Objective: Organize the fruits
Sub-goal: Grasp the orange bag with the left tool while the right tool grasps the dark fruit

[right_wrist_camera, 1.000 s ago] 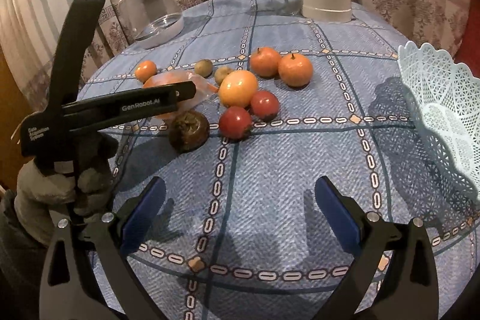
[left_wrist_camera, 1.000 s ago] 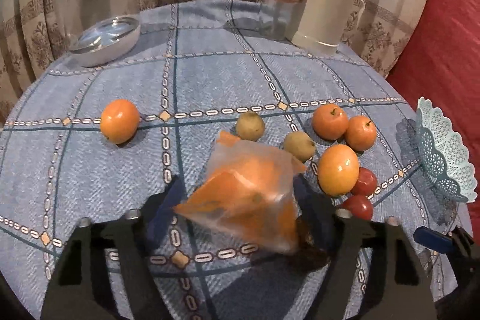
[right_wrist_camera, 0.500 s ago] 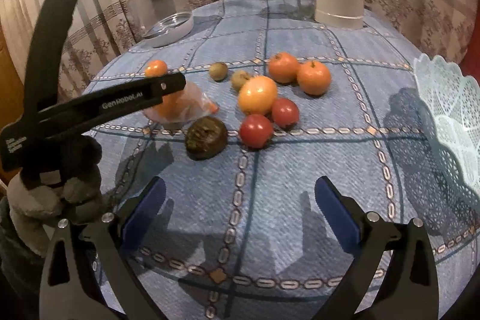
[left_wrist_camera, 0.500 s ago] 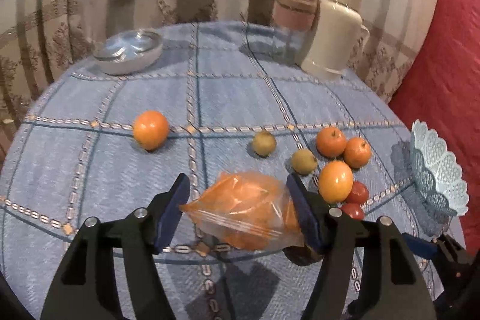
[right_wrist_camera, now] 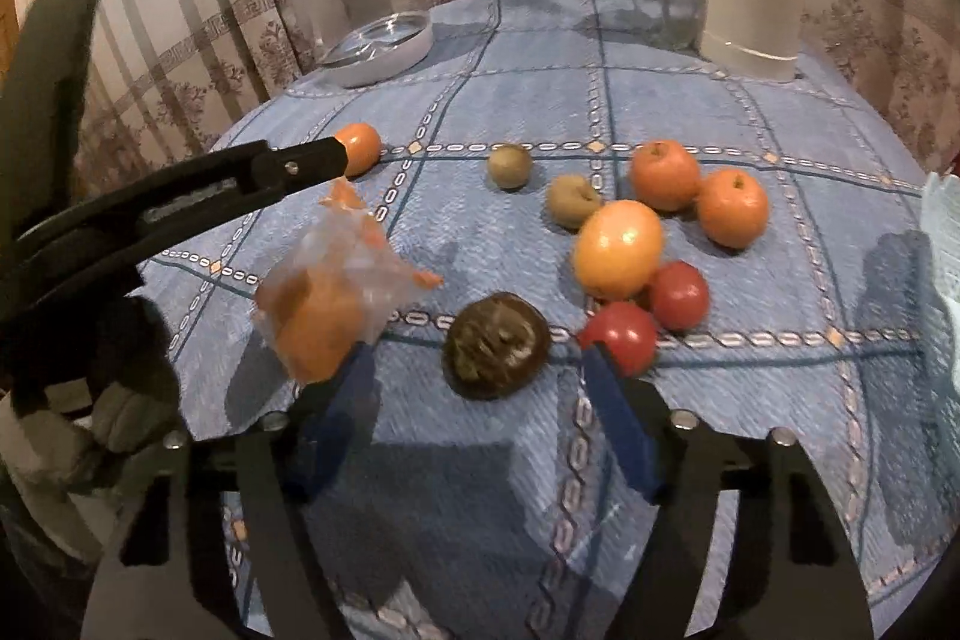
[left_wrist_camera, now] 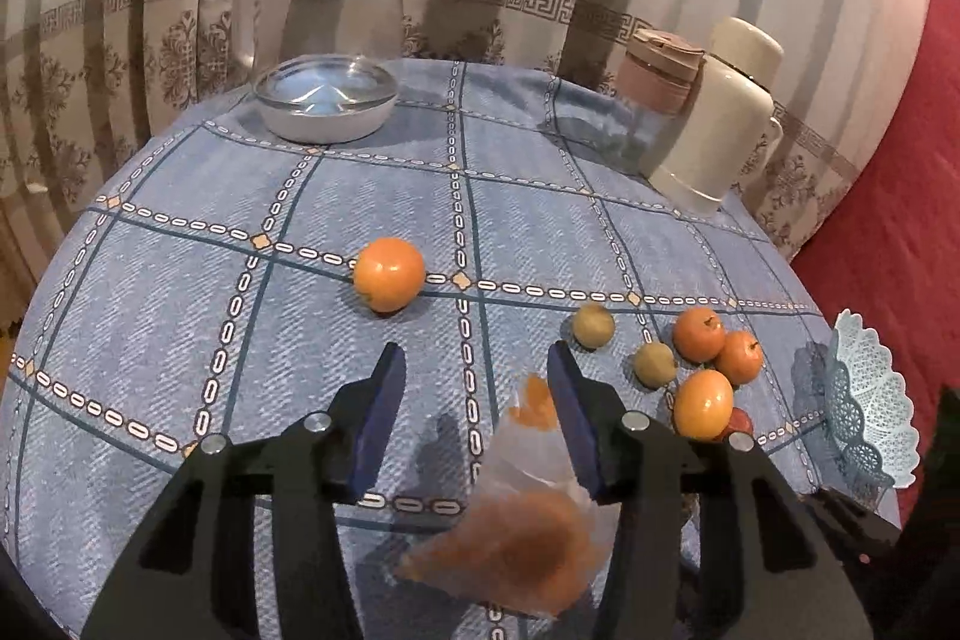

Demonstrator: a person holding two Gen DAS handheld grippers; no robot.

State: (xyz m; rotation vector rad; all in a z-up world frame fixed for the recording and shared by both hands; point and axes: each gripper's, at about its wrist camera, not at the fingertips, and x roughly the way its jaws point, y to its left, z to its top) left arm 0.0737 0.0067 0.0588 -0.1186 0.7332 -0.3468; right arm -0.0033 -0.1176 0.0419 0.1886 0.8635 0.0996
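Step in hand, at a guess: picking up the dark brown wrinkled round fruit (right_wrist_camera: 495, 340) so it can go into the pale blue lacy plastic basket (right_wrist_camera: 942, 232).

Right hand-held gripper (right_wrist_camera: 478, 355): about half open, jaws just been closing in. Brown fruit between the two blue pads, a small gap on each side. Nothing held yet.

Left hand-held gripper (left_wrist_camera: 477, 376): jaws just been closing too, now open a small way. Clear plastic bag of orange fruit (left_wrist_camera: 516, 532) low between the fingers, its top against one pad only, a wide gap at the other. Not clamped, by the look of it.

Where things are, going by the brown fruit:
- Bag just to its left, on or just above the blue checked counter (right_wrist_camera: 660, 88). Too blurry to tell which.
- Two small red round fruits (right_wrist_camera: 624, 337) just to its right, one right by a blue pad.
- Big yellow-orange round fruit (right_wrist_camera: 618, 247) behind those.
- Basket well off to its right, at the counter's edge.

How to do it well:
- Keep the brown fruit in the middle of the pads.
- Stay clear of the red fruit, or risk pinching or rolling it.
- Squeeze slowly and softly. Looks wrinkly, maybe squashy.
- Lift straight up before going to the basket.
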